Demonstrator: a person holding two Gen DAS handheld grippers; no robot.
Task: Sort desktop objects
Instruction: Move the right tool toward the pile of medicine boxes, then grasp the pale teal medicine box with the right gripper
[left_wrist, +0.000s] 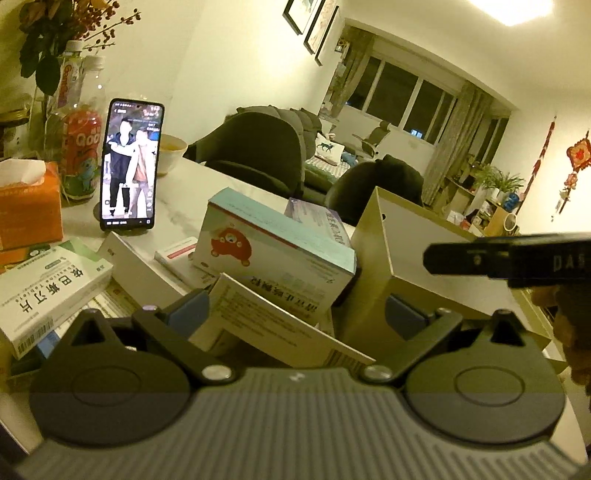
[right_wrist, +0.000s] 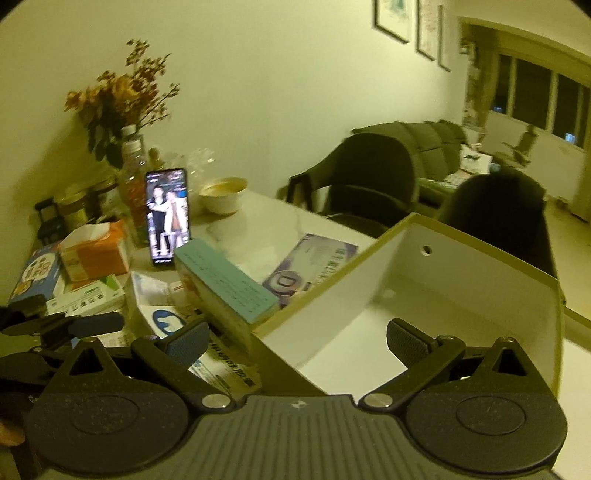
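Observation:
My left gripper stands open low over a heap of medicine boxes. A white printed carton lies between its blue pads, close to the left one. Behind it rests a box with a red car picture and a teal top, and past that a purple box. My right gripper is open and holds nothing; it straddles the near corner of an open white storage box. One black finger of the right gripper shows in the left wrist view.
A lit phone stands upright at the back. An orange tissue box, drink bottles, a vase of flowers and a bowl crowd the far left. A green-and-white box lies left. Dark chairs stand beyond the table edge.

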